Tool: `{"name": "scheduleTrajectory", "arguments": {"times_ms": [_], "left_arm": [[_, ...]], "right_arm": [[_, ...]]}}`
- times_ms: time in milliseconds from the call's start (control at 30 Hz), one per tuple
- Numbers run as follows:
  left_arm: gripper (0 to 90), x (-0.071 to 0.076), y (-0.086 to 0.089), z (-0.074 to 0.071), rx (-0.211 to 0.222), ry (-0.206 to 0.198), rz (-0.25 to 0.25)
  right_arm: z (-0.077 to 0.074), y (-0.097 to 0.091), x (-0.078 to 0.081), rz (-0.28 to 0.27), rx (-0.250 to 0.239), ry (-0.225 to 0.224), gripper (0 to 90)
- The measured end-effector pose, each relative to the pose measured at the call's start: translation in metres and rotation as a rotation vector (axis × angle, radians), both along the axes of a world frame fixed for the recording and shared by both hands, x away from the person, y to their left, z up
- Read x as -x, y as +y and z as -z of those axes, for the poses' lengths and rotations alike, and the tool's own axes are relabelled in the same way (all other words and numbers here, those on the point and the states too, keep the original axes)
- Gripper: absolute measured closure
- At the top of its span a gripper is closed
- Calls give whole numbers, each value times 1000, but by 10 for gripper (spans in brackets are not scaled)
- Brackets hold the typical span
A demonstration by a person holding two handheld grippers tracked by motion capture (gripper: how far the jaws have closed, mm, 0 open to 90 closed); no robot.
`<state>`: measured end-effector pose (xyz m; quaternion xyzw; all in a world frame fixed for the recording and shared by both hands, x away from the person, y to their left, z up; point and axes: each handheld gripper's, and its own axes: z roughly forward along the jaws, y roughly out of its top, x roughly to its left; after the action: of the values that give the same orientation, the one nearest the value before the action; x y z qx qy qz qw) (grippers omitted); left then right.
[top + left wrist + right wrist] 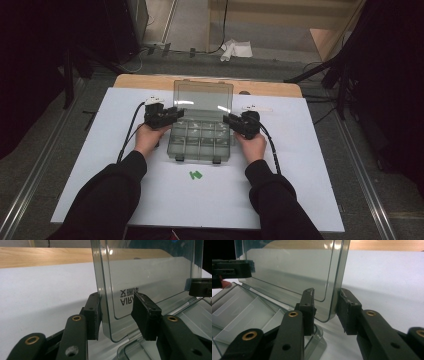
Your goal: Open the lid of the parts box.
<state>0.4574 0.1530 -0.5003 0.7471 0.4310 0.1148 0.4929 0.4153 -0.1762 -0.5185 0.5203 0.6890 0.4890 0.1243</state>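
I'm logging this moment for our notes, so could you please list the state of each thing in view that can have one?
Compartment box: open, compartments look empty, resting on the white board.
Lid: raised, standing roughly upright.
Left gripper: open, jaws astride the lid's side edge, one pad against it, the other apart.
Right gripper: open, jaws astride the lid's opposite edge, gaps on both sides.
Green mark: flat on the board, untouched.

A white sheet (300,165) covers the wooden bench (150,81); between both tools sits the clear box (200,142), a green scrap (195,174) nearer the person.
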Motion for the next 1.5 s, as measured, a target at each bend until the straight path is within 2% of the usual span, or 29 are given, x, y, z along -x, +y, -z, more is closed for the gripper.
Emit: {"name": "scheduleTrajectory", "arguments": {"times_ms": [267, 367, 567, 667, 1300, 1500], "left_arm": [[558, -1, 0, 2, 1, 16, -7], [551, -2, 0, 4, 12, 23, -6], [547, -3, 1, 6, 25, 53, -9], [536, -4, 1, 7, 11, 64, -11], [534, -4, 2, 8, 3, 77, -19], [503, -5, 3, 8, 22, 94, -23]], "right_arm": [[2, 0, -2, 1, -19, 14, 654], [2, -1, -3, -2, -40, 27, 623], [3, -2, -5, -3, -53, 38, 589], [4, -4, -6, -1, -66, 55, 563], [6, -6, -9, 2, -104, 97, 487], [7, -7, -10, 4, -111, 109, 459]]}}
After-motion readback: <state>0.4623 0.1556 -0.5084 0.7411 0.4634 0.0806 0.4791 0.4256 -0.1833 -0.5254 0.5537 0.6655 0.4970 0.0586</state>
